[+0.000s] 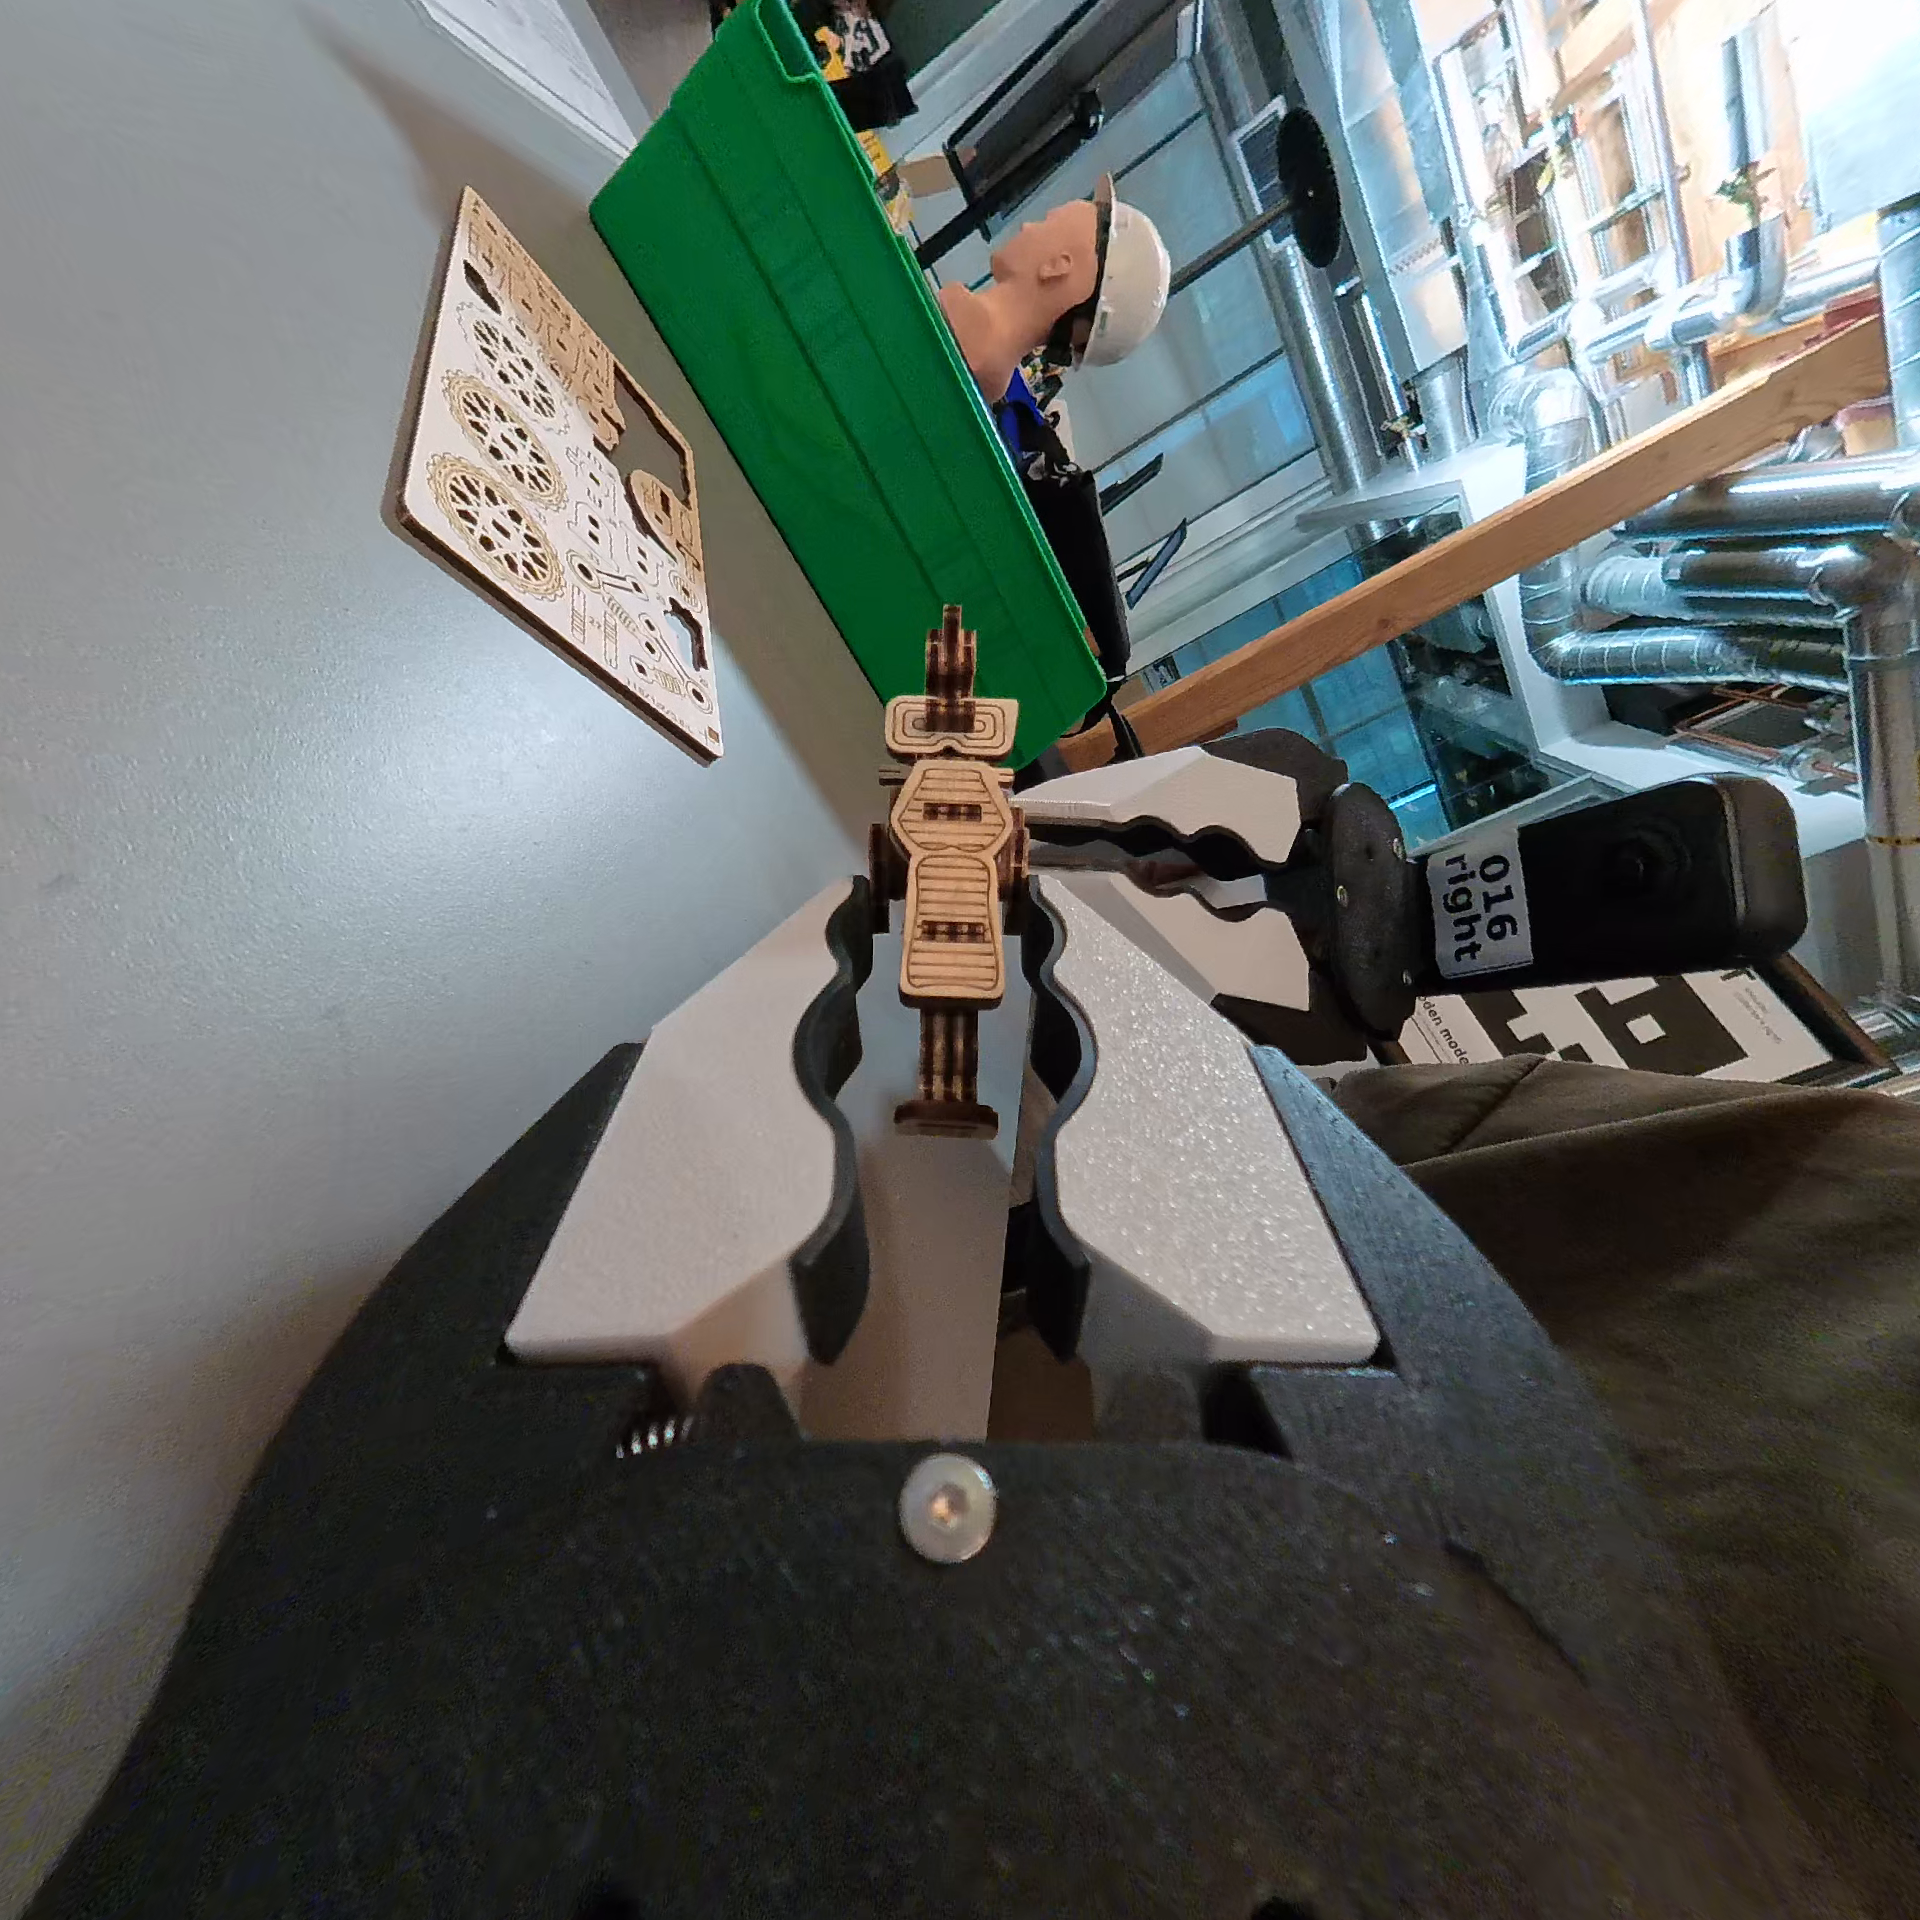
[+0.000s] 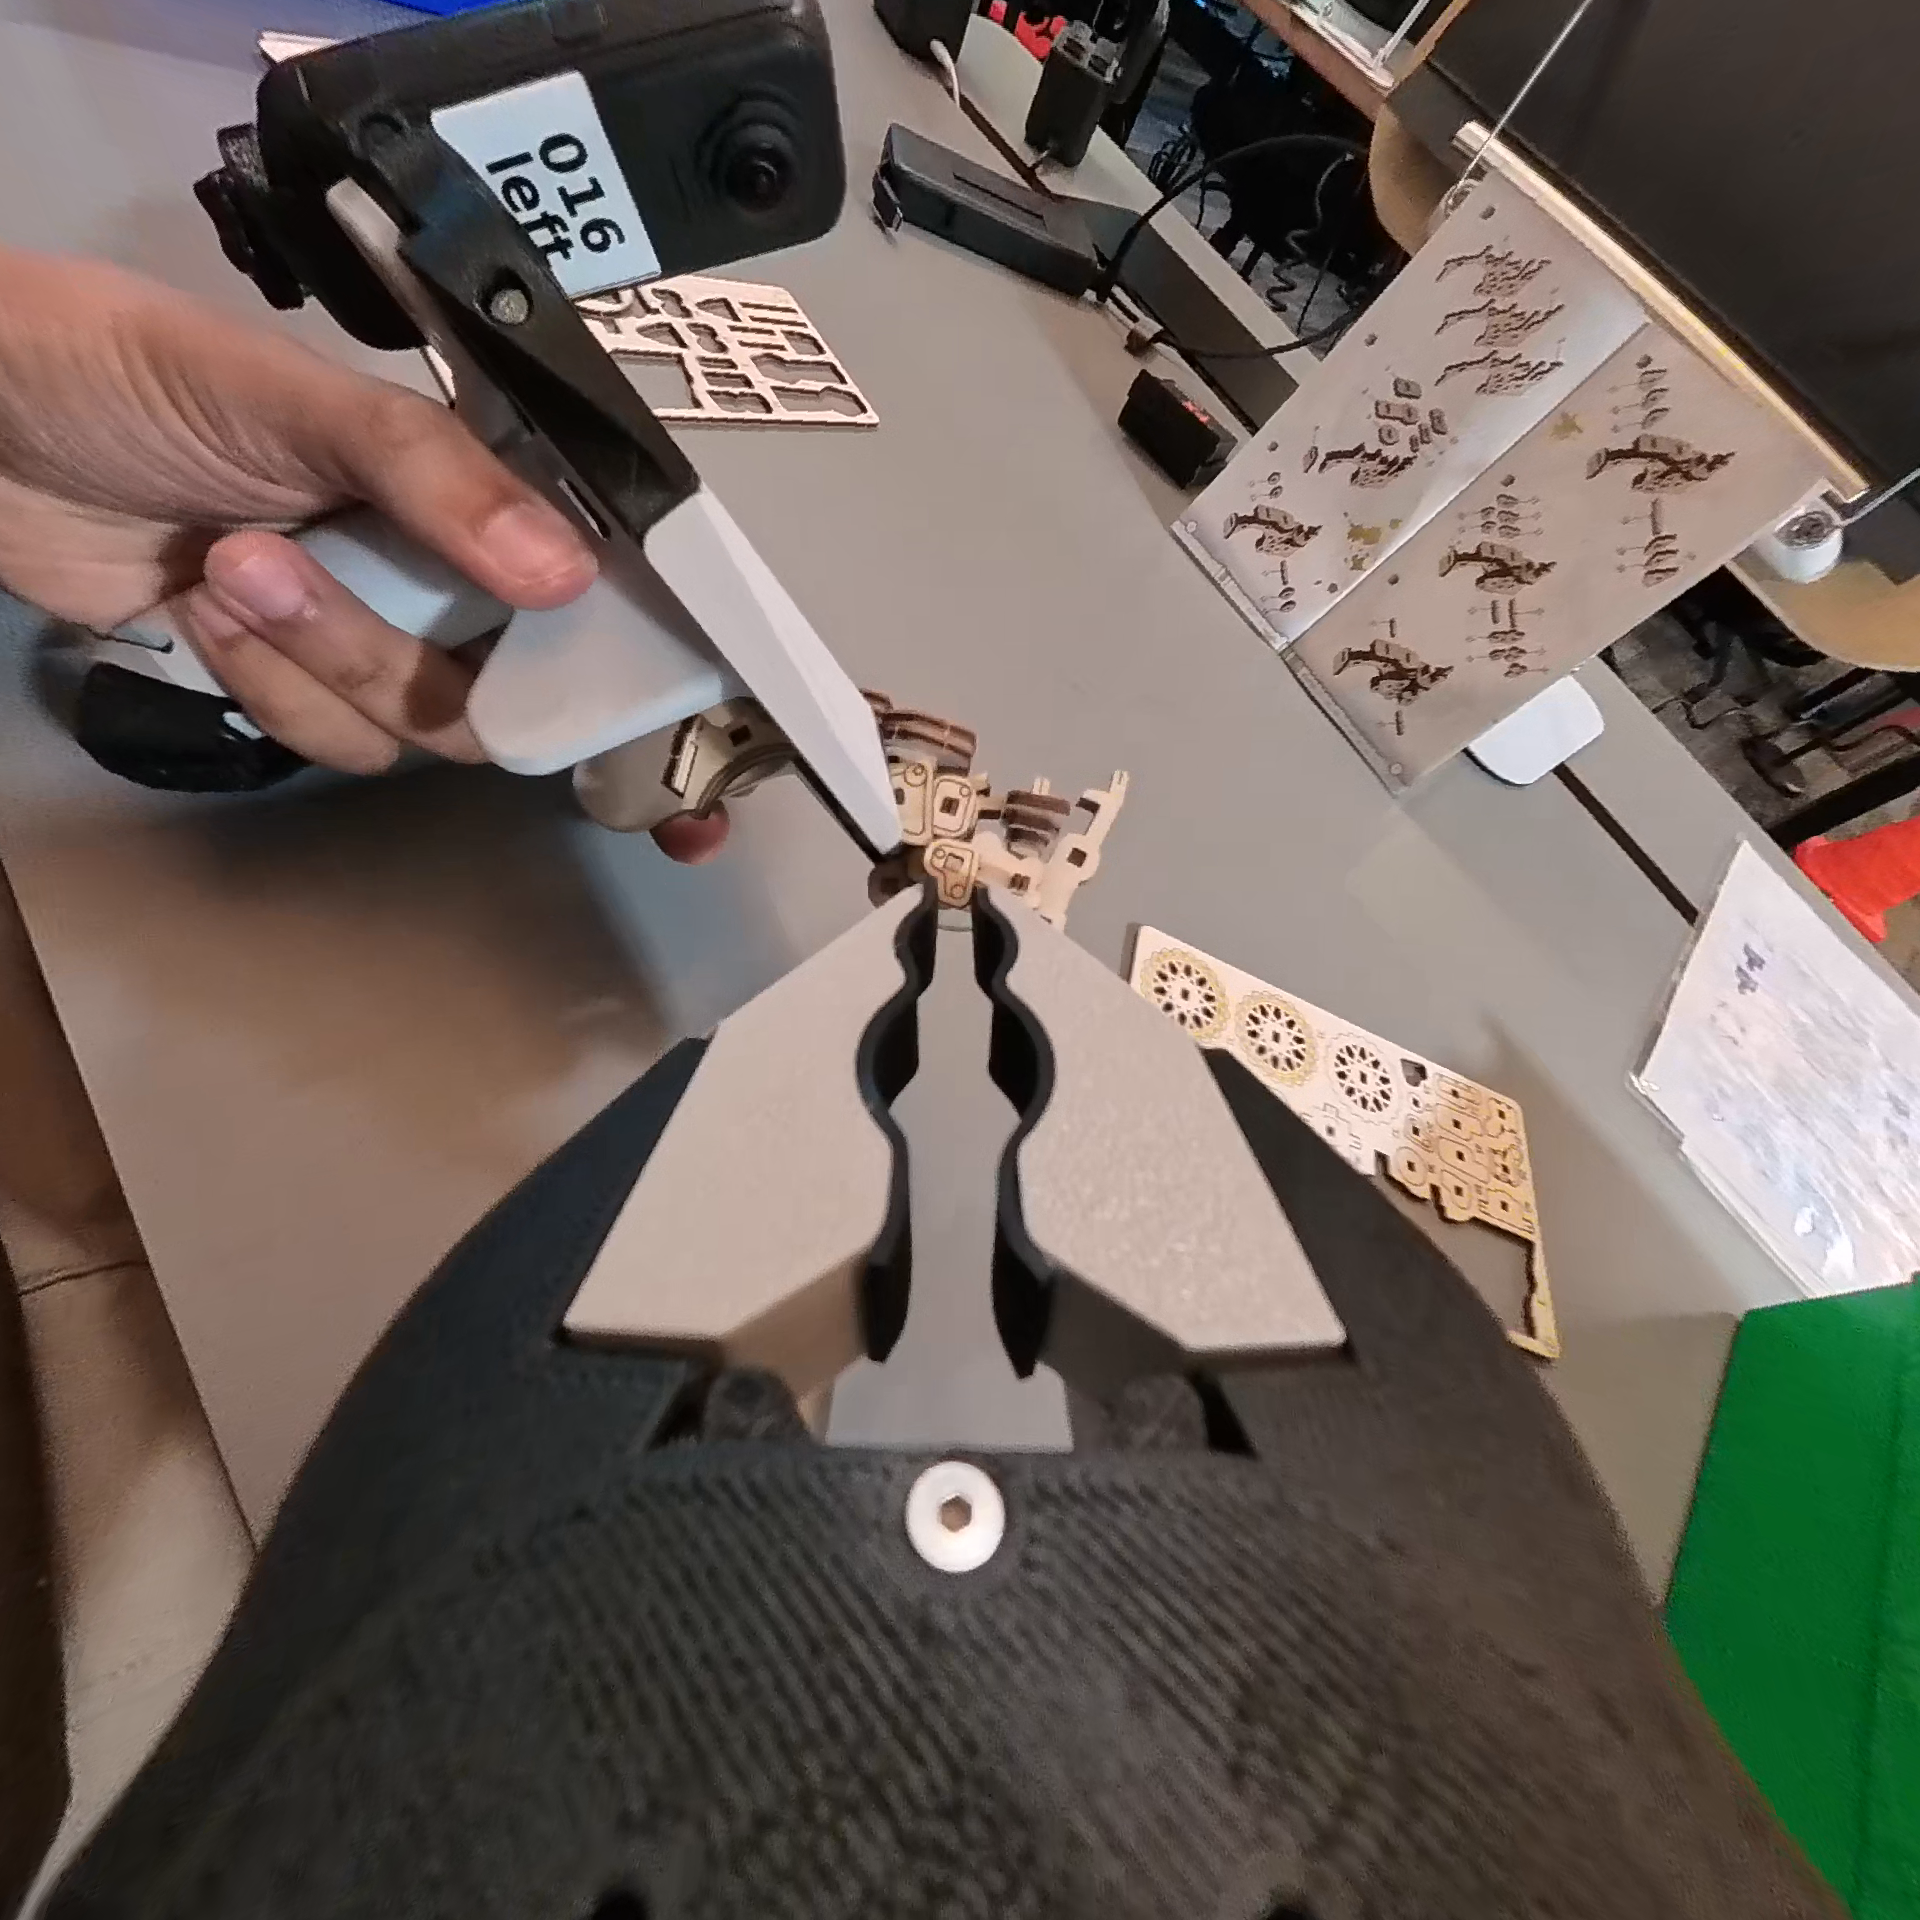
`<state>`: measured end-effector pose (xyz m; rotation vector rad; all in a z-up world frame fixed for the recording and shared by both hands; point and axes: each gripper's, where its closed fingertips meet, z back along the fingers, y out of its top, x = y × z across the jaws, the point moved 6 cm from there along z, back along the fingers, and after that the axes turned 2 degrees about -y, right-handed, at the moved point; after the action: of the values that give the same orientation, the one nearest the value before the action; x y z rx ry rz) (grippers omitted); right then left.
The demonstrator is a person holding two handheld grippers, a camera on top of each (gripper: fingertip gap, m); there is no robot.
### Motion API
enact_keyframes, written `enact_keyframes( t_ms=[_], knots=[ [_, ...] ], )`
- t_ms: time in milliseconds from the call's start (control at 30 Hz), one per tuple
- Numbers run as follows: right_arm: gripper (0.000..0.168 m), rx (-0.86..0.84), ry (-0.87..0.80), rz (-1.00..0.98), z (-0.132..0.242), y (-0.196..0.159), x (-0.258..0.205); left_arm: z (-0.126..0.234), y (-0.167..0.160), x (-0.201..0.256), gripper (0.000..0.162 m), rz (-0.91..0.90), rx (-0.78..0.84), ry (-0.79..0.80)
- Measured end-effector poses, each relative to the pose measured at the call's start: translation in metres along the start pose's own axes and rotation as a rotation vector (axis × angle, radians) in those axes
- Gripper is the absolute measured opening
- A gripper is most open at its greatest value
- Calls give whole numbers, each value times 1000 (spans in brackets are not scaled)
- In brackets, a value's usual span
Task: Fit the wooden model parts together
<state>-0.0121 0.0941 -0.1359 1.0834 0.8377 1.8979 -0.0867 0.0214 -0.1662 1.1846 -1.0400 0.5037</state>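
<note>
A partly built wooden model (image 1: 951,831) stands upright between the fingertips of my left gripper (image 1: 948,904), which is shut on its lower body. My right gripper (image 1: 1023,826) comes in from the right, and its tips touch the model's side. In the right wrist view my right gripper (image 2: 951,902) is nearly closed on a small wooden part (image 2: 951,868) pressed against the model (image 2: 1023,821). The left gripper (image 2: 883,831) reaches in from the upper left, held by a person's hand (image 2: 260,488). Both hold the model above the grey table (image 2: 935,571).
A wooden part sheet with gear wheels (image 2: 1351,1081) lies right of the model, also in the left wrist view (image 1: 540,488). A green bin (image 1: 831,395) stands beside it. A mostly emptied sheet (image 2: 748,364) lies farther back. An instruction sheet (image 2: 1486,520) is propped at the right. Less than 4 cm separates the two grippers' tips.
</note>
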Motion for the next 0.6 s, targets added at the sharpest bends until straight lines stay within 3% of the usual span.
enact_keyframes(
  t_ms=[33, 267, 600],
  knots=[
    [5, -2, -2, 7, 0, 0, 0, 0, 0, 0, 27, 0, -2, 0],
    [5, 13, 46, 30, 1, -2, -2, 0, 0, 0, 27, 24, -9, -19],
    [5, -16, 47, 159, 3, -5, -6, 1, -3, -1, 27, -79, -71, 41]
  ],
)
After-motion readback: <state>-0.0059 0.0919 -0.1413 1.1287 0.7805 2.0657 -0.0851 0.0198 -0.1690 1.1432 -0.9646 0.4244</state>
